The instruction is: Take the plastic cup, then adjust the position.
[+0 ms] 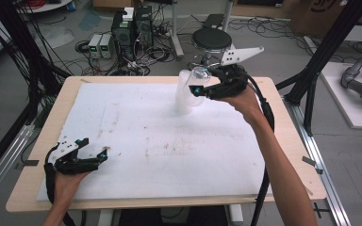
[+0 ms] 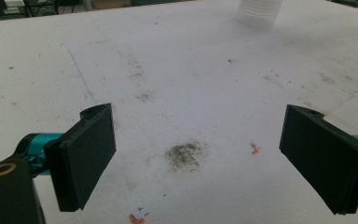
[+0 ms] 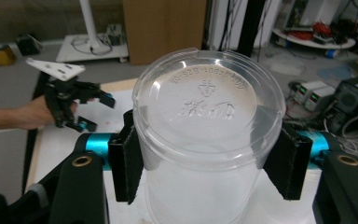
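My right tool (image 3: 205,163) is clamping one clear cup (image 3: 208,135) on both sides, holding it over the stack of cups (image 1: 184,96) at the far side of the tabletop (image 1: 283,141). My left tool (image 2: 193,158) is resting near the front left edge, jaws wide apart, gripping nothing.

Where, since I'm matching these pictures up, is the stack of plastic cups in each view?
High view: stack of plastic cups at the table's far middle, gripped by the right gripper.
Left gripper view: top edge, right of centre.
Right gripper view: centre, between the jaws.
Shared landmark: the stained white foam mat.
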Demonstrator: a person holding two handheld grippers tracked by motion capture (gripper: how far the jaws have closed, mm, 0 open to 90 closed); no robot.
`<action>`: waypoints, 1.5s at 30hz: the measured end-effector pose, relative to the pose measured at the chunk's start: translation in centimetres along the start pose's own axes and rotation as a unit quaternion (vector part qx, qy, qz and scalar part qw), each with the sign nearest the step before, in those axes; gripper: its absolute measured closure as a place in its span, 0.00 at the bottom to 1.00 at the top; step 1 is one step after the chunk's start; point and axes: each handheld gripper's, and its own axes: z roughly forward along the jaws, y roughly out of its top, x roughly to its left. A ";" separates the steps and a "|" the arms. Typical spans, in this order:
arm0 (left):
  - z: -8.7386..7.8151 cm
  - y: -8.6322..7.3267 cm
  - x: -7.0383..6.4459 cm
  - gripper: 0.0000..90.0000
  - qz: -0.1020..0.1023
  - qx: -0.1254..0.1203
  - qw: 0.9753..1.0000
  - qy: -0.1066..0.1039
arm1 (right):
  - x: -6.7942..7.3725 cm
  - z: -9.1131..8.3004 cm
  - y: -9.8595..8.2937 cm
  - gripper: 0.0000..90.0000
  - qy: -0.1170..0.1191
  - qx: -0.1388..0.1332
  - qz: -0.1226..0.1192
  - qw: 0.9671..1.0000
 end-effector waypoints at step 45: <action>0.1 0.0 0.0 0.12 0.003 0.005 1.000 0.001 | 6.8 3.6 -8.4 0.43 0.064 0.046 0.001 0.997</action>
